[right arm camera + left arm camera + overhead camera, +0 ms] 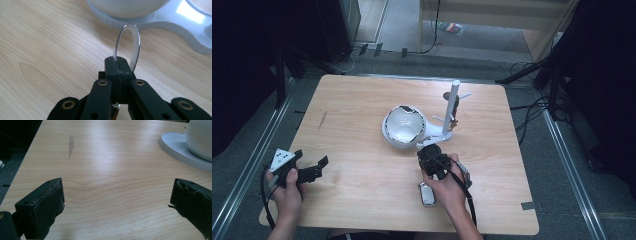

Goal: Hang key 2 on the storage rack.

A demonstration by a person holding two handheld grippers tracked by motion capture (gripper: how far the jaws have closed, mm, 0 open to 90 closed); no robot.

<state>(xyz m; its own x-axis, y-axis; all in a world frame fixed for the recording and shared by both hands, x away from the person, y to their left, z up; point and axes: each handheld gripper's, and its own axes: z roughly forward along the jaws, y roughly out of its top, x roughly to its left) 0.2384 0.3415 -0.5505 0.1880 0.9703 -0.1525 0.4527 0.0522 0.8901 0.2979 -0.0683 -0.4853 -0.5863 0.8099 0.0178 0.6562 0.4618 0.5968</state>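
A white stand with a round base (432,138) carries a white bowl-shaped dome (404,125) and an upright white post (453,105) at the table's middle. My right gripper (430,152) sits just in front of that base, shut on the lower edge of a clear round lens (130,42), which stands upright above the jaws. In the right gripper view the gripper (119,62) points at the base (160,20) and dome (127,6). My left gripper (311,159) rests open near the front left corner; its view (117,195) has bare wood between the jaws, with the dome (200,137) far right.
A small silvery object (427,194) lies on the table under the right hand. The wooden table (362,100) has a dark streak (322,120) at the left. Cables and dark stands (552,85) surround the table on the floor.
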